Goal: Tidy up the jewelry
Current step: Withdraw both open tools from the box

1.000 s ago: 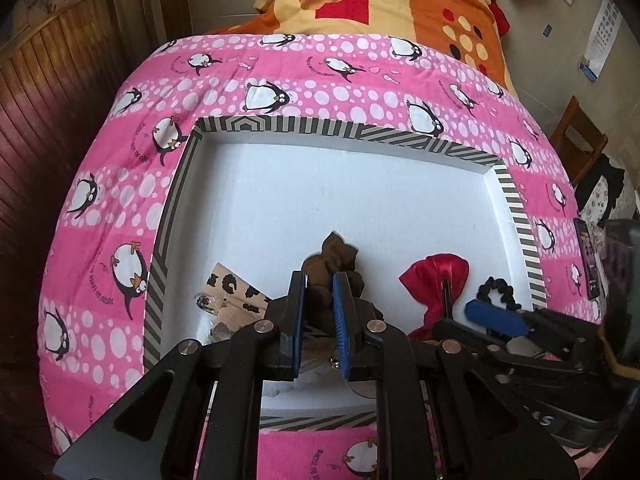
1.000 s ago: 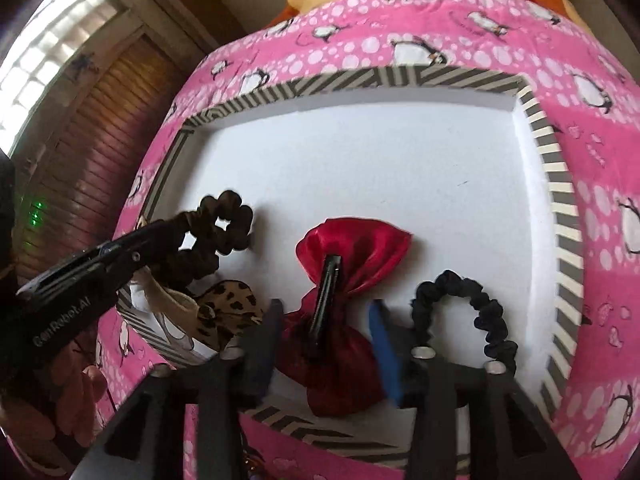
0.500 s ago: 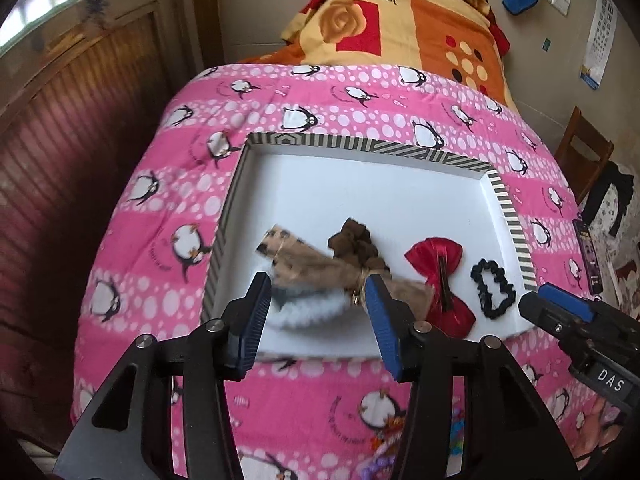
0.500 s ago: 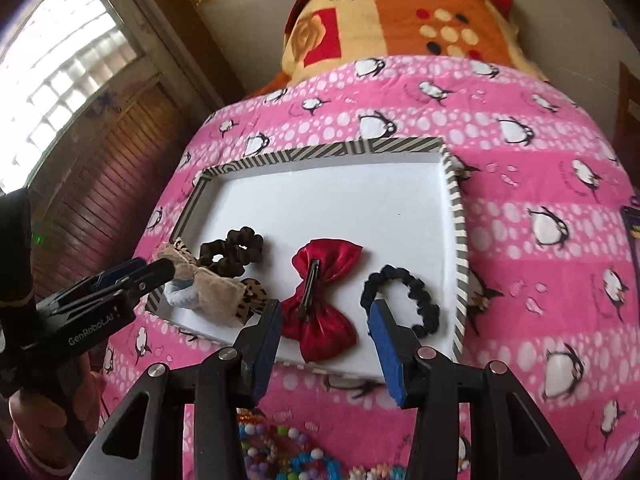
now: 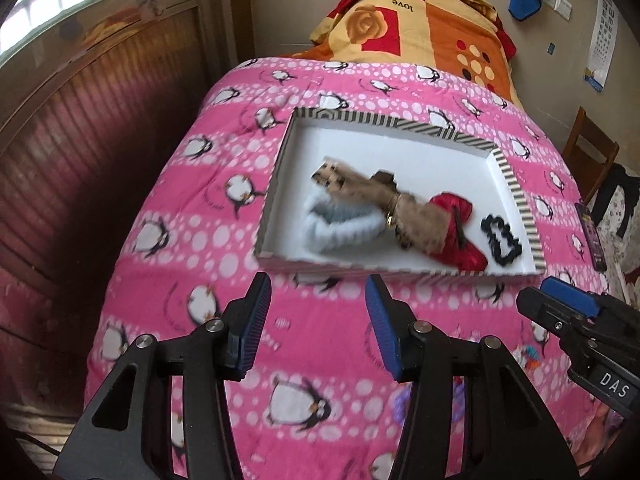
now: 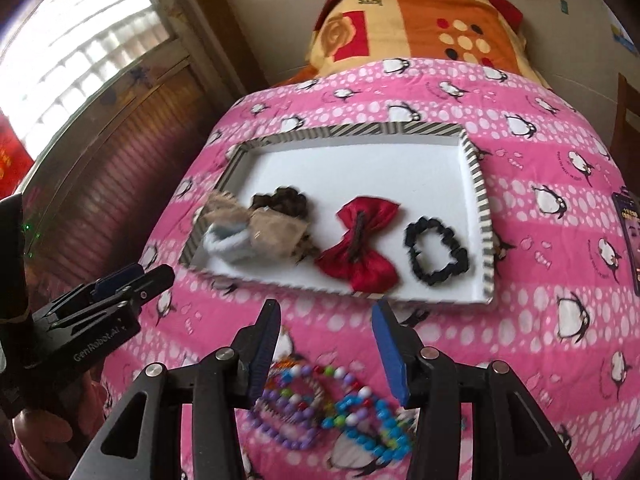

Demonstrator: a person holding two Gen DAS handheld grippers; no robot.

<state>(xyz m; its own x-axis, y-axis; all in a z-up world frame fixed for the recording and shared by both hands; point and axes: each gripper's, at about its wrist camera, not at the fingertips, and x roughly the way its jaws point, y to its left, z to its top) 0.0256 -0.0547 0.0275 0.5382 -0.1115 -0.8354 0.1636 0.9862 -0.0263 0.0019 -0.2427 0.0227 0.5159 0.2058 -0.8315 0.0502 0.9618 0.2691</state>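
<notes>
Daylight comes through a window [image 6: 76, 44] above wood panelling [image 5: 92, 128]. A wooden chair [image 5: 592, 156] stands by the beige wall [image 5: 288, 4].

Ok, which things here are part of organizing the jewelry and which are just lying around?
Part of the job:
striped tray
red bow
black scrunchie
brown scrunchie
bead bracelets

Lying about:
penguin blanket
orange quilt
phone
</notes>
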